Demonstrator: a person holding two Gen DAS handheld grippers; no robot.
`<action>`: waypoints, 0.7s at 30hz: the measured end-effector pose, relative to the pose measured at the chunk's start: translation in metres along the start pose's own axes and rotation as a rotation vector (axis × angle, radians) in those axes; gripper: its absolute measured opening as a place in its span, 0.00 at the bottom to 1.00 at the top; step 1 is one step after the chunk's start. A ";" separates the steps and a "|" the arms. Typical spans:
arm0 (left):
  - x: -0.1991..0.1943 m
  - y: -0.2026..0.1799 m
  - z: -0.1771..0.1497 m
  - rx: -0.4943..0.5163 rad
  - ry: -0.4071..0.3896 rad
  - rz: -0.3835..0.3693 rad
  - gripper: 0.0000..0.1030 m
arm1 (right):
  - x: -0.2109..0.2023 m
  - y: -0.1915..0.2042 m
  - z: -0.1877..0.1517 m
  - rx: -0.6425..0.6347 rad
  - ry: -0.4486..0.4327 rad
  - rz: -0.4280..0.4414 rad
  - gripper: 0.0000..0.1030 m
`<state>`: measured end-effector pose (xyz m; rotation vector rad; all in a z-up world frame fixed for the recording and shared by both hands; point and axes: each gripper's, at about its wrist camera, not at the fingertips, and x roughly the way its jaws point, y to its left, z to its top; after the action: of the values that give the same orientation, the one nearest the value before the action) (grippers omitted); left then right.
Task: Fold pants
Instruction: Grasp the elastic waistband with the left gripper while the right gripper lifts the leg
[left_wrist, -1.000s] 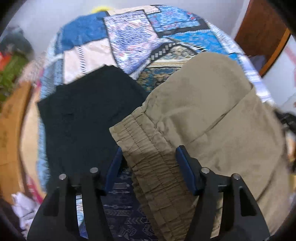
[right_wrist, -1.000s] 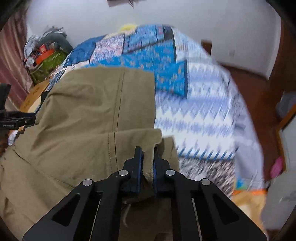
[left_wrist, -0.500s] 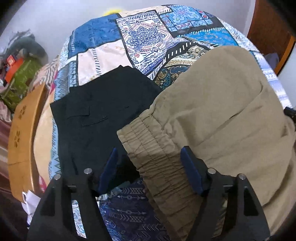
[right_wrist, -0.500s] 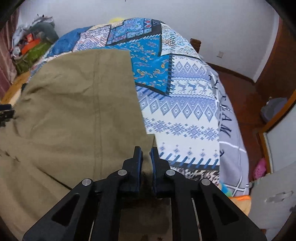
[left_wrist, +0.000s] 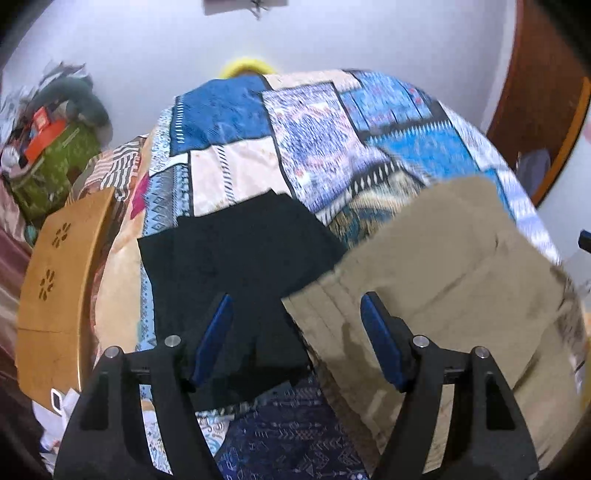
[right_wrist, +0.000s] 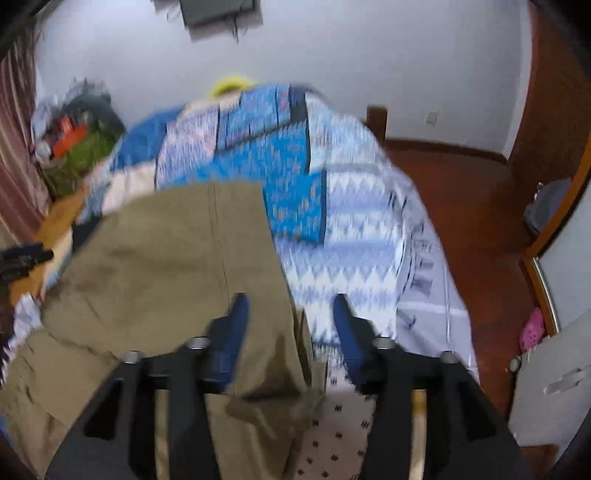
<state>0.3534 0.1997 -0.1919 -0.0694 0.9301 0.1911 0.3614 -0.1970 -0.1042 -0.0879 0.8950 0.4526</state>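
The khaki pants (left_wrist: 461, 280) lie folded on the patchwork quilt (left_wrist: 314, 155), with the elastic waistband corner toward me. My left gripper (left_wrist: 295, 325) hovers open above that corner and the edge of a black folded garment (left_wrist: 236, 258); its pads touch nothing. In the right wrist view the khaki pants (right_wrist: 166, 266) fill the left half. The jaws of my right gripper (right_wrist: 291, 328) are opening. The pants' right edge lies below and between the blue fingers (right_wrist: 236, 325), and neither pad presses on it. This view is motion-blurred.
The quilt (right_wrist: 351, 251) covers a bed. A wooden board (left_wrist: 55, 288) and a pile with a green bag (left_wrist: 51, 162) sit at the bed's left. Red-brown floor (right_wrist: 461, 206) and a wooden door frame (right_wrist: 554, 229) lie to the right.
My right gripper has opened and let go of the khaki fabric it was pinching. Both grippers have lifted away from the bed, so more wall shows. The left jaws widened slightly.
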 end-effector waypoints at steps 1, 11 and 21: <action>0.002 0.004 0.006 -0.016 -0.004 -0.002 0.70 | -0.004 0.001 0.007 0.000 -0.024 0.007 0.47; 0.061 0.011 0.013 -0.106 0.172 -0.127 0.70 | 0.059 0.029 0.056 -0.052 -0.011 0.071 0.55; 0.095 0.010 -0.004 -0.116 0.240 -0.207 0.70 | 0.133 0.041 0.074 -0.076 0.085 0.078 0.55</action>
<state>0.4036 0.2220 -0.2699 -0.3002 1.1424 0.0444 0.4703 -0.0950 -0.1557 -0.1432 0.9672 0.5591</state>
